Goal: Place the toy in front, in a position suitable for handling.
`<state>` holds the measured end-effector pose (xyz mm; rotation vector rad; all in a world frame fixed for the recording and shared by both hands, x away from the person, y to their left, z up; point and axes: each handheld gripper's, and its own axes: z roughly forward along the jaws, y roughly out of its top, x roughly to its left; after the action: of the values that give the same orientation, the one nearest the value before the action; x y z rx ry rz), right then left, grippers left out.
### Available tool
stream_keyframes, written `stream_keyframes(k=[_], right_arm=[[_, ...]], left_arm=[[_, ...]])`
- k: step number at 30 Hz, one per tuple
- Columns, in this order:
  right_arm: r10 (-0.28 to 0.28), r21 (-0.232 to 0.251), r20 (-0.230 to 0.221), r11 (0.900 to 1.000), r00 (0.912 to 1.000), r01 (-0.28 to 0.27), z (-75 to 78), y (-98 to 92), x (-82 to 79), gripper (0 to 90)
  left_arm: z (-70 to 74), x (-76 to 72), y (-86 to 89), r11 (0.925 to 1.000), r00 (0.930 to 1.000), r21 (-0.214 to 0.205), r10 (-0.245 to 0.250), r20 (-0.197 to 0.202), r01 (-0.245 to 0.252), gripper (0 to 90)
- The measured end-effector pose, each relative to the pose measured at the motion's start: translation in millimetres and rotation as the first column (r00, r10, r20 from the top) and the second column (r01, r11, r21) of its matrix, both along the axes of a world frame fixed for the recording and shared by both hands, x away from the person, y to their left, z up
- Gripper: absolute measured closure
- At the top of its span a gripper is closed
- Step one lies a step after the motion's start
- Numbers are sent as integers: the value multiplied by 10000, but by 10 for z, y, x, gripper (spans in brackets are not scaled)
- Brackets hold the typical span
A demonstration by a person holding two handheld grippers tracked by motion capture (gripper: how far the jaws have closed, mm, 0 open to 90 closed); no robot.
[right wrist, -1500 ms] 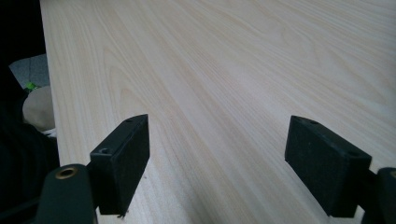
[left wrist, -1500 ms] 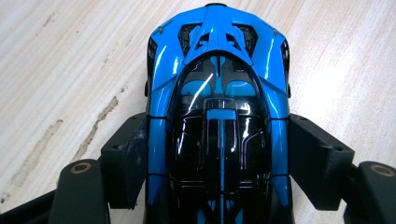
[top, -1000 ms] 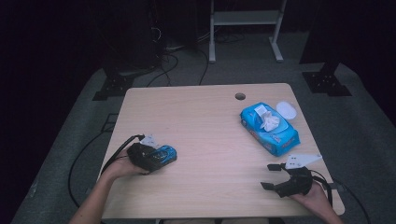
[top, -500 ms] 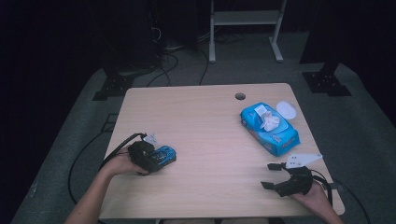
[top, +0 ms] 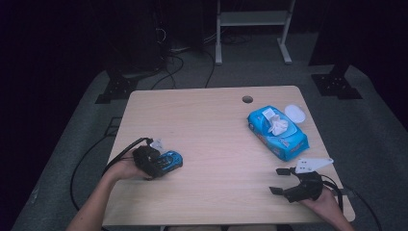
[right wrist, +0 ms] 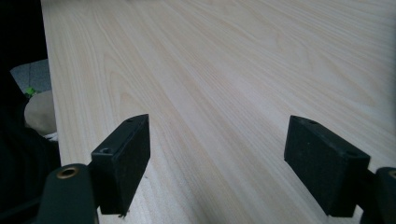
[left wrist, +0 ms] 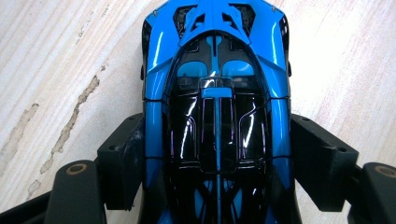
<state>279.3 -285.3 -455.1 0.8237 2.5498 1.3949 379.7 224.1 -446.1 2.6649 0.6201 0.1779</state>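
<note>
Glossy hard-shelled blue and black toy car (left wrist: 217,112) sat lower left on the pale wooden table (top: 211,144). It looked light, stiff and slippery, best pinched across its flanks. Left gripper (left wrist: 217,163) straddled it, jaws just narrowing, pads (left wrist: 125,154) touching the sides in that close view; right gripper (right wrist: 217,163) gaped empty.

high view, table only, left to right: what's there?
left gripper → blue toy car → table hole → blue wipes pack. The white lid and the right gripper overlap the pack's span, so they are left unordered.
</note>
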Motion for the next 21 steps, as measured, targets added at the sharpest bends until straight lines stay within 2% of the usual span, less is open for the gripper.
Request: stream_keyframes(k=[9, 10, 15, 17, 18, 21], right_arm=[[18, -3, 41, 10000, 10000, -18, 3, 9, -2, 220], [24, -10, 38, 10000, 10000, -24, 2, 9, 0, 221], [15, -31, 30, 10000, 10000, -15, 1, 11, 1, 220], [-7, -12, 31, 10000, 10000, 7, 4, 8, 1, 221], [-25, -18, 55, 10000, 10000, 25, 5, 6, -1, 221], [-27, -19, 41, 10000, 10000, 27, 6, 5, 1, 221]], left_arm=[[18, -9, 27, 9994, 9998, -353, -18, 194, 24, 263], [26, -14, 26, 9995, 9995, -327, -31, 311, 41, 263], [60, -18, 35, 9979, 9991, -648, -47, 428, 75, 263], [89, -29, 23, 9980, 9981, -632, -60, 619, 99, 263], [137, -48, -1, 9968, 9966, -780, -87, 817, 151, 263], [203, -71, -57, 9950, 9961, -956, -213, 859, 295, 262]])
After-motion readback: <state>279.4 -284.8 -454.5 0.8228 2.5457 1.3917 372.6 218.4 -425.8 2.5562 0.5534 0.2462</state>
